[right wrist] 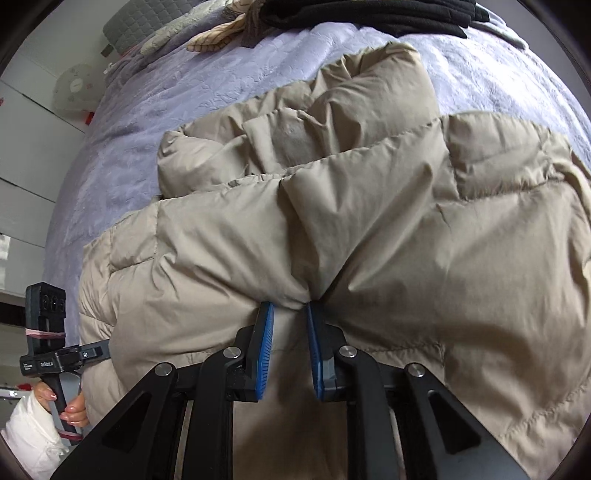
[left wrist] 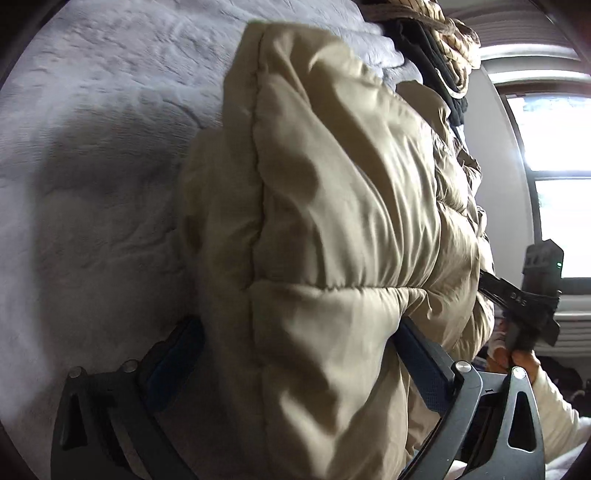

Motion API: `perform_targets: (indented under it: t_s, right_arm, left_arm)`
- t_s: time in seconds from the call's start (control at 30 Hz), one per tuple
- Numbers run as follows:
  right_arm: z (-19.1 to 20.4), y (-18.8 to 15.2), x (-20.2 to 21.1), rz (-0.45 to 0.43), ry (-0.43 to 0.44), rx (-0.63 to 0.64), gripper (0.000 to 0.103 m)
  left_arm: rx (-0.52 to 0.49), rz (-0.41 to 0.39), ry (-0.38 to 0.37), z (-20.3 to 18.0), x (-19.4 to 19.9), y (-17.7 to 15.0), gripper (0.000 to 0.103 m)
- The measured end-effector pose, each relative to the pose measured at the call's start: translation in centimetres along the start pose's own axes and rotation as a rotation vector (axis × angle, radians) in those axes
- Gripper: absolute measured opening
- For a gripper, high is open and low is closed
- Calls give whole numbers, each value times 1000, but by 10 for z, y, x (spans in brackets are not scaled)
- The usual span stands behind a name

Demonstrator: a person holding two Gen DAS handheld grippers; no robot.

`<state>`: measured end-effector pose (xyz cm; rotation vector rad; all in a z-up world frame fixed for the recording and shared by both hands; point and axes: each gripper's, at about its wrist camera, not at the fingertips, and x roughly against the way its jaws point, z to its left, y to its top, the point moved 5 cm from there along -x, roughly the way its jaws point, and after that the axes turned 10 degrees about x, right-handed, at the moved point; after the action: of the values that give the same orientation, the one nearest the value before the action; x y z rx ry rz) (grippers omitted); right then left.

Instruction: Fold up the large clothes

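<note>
A beige puffer jacket (right wrist: 369,221) lies on a lavender bedspread (right wrist: 155,122). In the right wrist view my right gripper (right wrist: 290,314) is shut on a pinch of the jacket's near edge between its blue pads (right wrist: 266,332). In the left wrist view the jacket (left wrist: 332,221) fills the middle and bulges between the fingers of my left gripper (left wrist: 295,347). Its blue pads (left wrist: 417,354) stand wide apart with the padded fabric between them, pressed against both. The right gripper's body (left wrist: 532,295) shows at the right edge. The left gripper's body (right wrist: 55,354) shows at lower left in the right view.
Black clothes (right wrist: 369,14) and a patterned garment (right wrist: 218,37) lie at the far end of the bed. A bright window (left wrist: 554,166) is at the right in the left wrist view. White cabinets (right wrist: 26,147) stand beyond the bed's left side.
</note>
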<state>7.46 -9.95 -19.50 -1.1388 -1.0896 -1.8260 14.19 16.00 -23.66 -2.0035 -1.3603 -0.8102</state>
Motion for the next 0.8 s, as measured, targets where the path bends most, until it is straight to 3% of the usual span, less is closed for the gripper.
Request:
perform_targets:
  t_s: [0.1,0.13,0.2,0.27,0.47,0.53,0.63,0.8]
  right_arm:
    - [-7,-3,-5,4,23,-32,19]
    - [-10,-3,-7,6,32,-45,19]
    - [-12,-3,-10,9,44,-68,19]
    - [-16,-3,-12,12,57,-86,19]
    - [-27,-6,-16,20,108,-134,19]
    - [-31,-9,-17,17,122,-148,19]
    - [-35,-10,-17,15,140,-165,19]
    - [-40,-13,-3,33,155,-184,22]
  left_arm:
    - [-18,44,-51,-7,-5,-1,98]
    - [-24,59,-69,-11,-7,-2,77]
    - [-33,115,-123,-25,-12,-10,51]
    - [-61,109,-133,-36,-6,-17,39]
    - [-127,86,-297,-110,36,-39,36]
    - [-161,77,-321,-139,43,-48,36]
    - [-216,60,-295,-183,40,-59,36]
    - [-257,37,-249,-214,33,-70,36]
